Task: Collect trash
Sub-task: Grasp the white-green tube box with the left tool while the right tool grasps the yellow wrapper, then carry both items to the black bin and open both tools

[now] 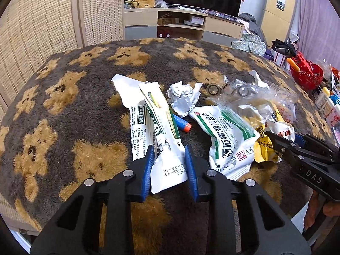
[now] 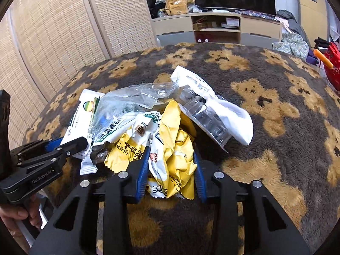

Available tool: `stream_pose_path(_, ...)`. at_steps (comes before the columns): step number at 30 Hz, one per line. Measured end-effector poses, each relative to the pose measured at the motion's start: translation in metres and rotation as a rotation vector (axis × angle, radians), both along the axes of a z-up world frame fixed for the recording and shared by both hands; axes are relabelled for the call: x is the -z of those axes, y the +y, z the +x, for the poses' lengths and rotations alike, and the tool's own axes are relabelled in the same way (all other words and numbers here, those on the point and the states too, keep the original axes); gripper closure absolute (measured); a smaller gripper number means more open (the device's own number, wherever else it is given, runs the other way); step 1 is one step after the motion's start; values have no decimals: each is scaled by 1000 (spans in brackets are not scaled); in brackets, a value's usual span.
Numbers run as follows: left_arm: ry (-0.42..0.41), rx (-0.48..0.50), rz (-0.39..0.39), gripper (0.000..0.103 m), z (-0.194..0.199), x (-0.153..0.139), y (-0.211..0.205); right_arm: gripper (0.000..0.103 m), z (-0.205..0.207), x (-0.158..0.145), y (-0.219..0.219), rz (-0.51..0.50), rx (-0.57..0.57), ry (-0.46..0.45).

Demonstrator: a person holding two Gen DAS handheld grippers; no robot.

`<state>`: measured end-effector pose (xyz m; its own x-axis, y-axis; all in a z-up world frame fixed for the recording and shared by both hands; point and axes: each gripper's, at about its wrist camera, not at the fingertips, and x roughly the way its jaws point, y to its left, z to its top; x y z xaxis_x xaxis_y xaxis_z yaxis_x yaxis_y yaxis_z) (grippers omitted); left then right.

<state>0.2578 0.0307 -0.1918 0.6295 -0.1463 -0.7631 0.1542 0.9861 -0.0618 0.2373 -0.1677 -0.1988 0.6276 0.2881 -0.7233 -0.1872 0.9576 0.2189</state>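
Trash lies in a heap on a bear-patterned plush cover [image 1: 63,110]. My left gripper [image 1: 169,152] has its blue jaws on both sides of a white and green tube-like wrapper [image 1: 163,140], pressing its lower end. My right gripper [image 2: 171,155] has its jaws closed on a crumpled yellow and white wrapper [image 2: 176,159]. A white and green pouch [image 1: 225,136] lies between the two; it also shows in the right wrist view [image 2: 85,114]. A crumpled paper ball [image 1: 182,95], a clear plastic bag [image 1: 244,91] and a blue foam dart [image 1: 182,124] lie behind.
A clear blister pack with white backing [image 2: 214,114] lies at the heap's right. A red basket [image 1: 306,72] and small bottles [image 1: 327,102] stand at the right edge. A TV cabinet [image 1: 182,24] and woven screens [image 1: 42,27] stand beyond.
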Motion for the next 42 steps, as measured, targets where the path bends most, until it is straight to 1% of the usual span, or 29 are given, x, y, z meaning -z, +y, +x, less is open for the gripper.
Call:
stream_pose_path(2, -5, 1, 5, 77, -4, -2, -1, 70, -4, -3, -1, 3, -3, -5)
stream_pose_path(7, -23, -5, 13, 78, -20, -15, -1, 71, -19, -16, -10, 16, 1, -23)
stream_pose_path(12, -55, -8, 18, 78, -47, -35, -2, 71, -44, -32, -18, 13, 0, -38)
stream_pose_path(18, -59, 6, -2, 78, -86, -47, -10, 71, -75, -36, -31, 18, 9, -18)
stream_pose_path(22, -44, 38, -8, 78, -113, -46, -24, 71, -98, -36, -42, 16, 24, -2)
stream_pose_path(26, -26, 70, -37, 78, -141, -44, -38, 71, -121, -36, -53, 22, 36, 6)
stream_pose_path(33, 2, 129, -48, 78, -187, -35, -61, 71, -165, -26, -63, 22, 42, 45)
stream_pose_path(37, 15, 150, -54, 78, -206, -28, -69, 71, -182, -20, -64, 18, 46, 63)
stream_pose_path(42, 49, 163, -48, 78, -219, -12, -78, 71, -197, -8, -66, -5, 57, 88)
